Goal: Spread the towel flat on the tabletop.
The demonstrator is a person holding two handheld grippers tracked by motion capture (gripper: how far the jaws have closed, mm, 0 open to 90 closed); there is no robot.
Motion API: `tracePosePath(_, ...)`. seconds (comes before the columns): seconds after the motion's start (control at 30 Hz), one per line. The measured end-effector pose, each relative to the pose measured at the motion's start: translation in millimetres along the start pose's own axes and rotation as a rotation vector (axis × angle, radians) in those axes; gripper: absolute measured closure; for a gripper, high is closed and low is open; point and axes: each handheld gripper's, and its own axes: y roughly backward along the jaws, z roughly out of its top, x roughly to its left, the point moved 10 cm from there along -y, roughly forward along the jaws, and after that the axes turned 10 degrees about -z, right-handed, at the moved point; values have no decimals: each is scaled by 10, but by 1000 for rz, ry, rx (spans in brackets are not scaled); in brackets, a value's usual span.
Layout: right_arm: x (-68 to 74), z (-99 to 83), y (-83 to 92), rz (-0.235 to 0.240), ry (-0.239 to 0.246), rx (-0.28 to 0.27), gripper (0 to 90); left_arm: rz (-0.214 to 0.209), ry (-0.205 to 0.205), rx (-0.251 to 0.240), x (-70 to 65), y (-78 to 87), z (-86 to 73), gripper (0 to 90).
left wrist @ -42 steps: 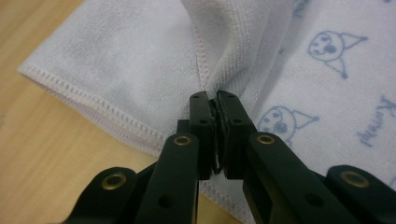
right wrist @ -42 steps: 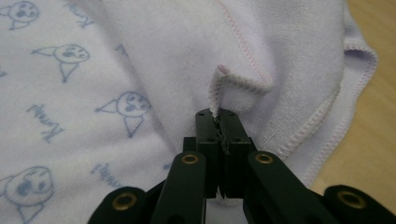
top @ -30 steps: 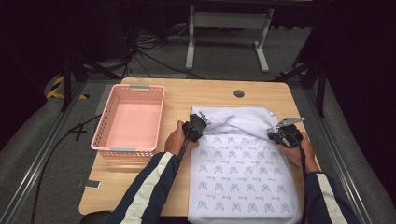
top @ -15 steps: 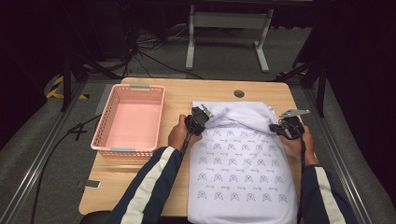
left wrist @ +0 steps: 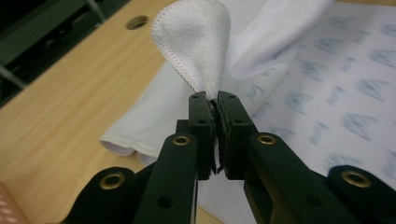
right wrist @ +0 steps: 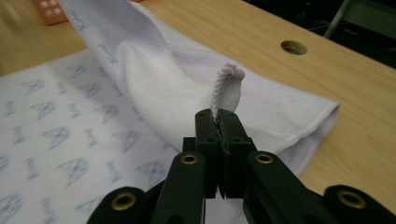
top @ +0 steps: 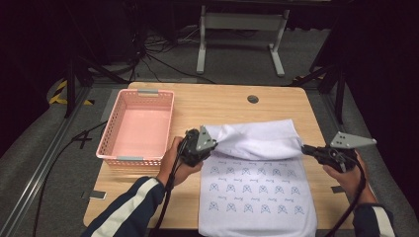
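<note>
A white cloth [top: 257, 197] printed with small blue marks lies on the wooden table [top: 222, 106], its far edge folded back toward me as a plain white band [top: 257, 140]. My left gripper [top: 203, 136] is shut on the left corner of that folded edge; in the left gripper view the corner [left wrist: 196, 42] stands up from the closed jaws of my left gripper [left wrist: 212, 100]. My right gripper [top: 305, 147] is shut on the right corner, and the pinched cloth tip [right wrist: 229, 79] pokes up above my right gripper [right wrist: 218, 116]. Both corners are lifted off the table.
A pink plastic basket [top: 138, 126], with nothing in it, stands at the table's left. A round cable hole [top: 253, 99] sits near the far edge. Bare wood lies beyond the cloth. Dark floor, cables and a metal stand [top: 242, 29] are behind the table.
Both grippers have pulled the cloth's far corners up and back toward me, folding the far edge over the printed part. More bare table shows beyond the cloth.
</note>
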Motion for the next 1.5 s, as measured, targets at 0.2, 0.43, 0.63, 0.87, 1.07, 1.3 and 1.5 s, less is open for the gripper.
tracePosePath(0.2, 492, -511, 307, 177, 97, 78, 878, -125, 7, 73, -424, 44, -456, 856)
tracePosePath(0.43, 680, -1124, 139, 207, 132, 308, 878, -110, 57, 252, -525, -215, -950, 857)
tracePosePath(0.63, 592, -1073, 11, 165, 76, 291, 880, -21, 106, 256, -297, -380, -869, 859)
tracePosePath(0.87, 276, -914, -339, 28, 64, 296, 880, 87, 159, 247, 193, -583, -763, 860)
tracePosePath(1.07, 158, -823, -485, 9, 44, 269, 878, 90, 170, 211, 301, -591, -709, 858)
tracePosePath(1.3, 143, -445, 27, 55, 37, 54, 878, 61, 88, 53, 105, -136, -385, 858)
tracePosePath(1.5, 386, -583, 298, 149, 104, 74, 854, -28, 22, 59, -298, 34, -558, 812)
